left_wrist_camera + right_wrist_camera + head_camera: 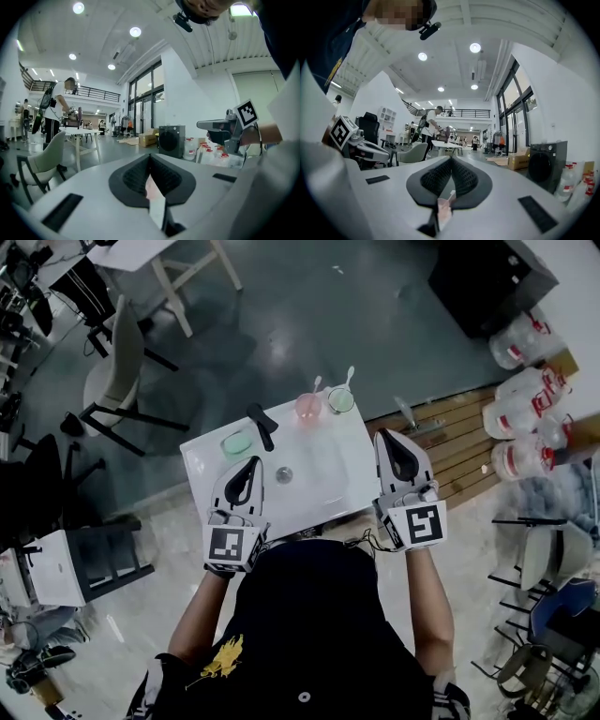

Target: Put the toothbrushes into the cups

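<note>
While L gripper (pixel 251 465) & R gripper (pixel 394 441) hover shut, nothing held, at near side of table (pixel 323 479), 2 toothbrushes (pixel 317 385) stand at far edge: one in pink cup (pixel 308 409), one in clear cup (pixel 341 401).

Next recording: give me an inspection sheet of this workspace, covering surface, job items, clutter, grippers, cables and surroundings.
Surface: small white table, bare on the near side.
Job's things: pink cup and clear cup at the far edge, a toothbrush standing in each; green cup at the left, nothing seen in it; black stick, perhaps a toothbrush, lying flat beside it.
Clutter: small round grey item.
Grippers: left gripper and right gripper both shut and empty.
Cables: thin lead behind the right gripper.
Surroundings: chairs on the left, water jugs on the right, people far off.
</note>
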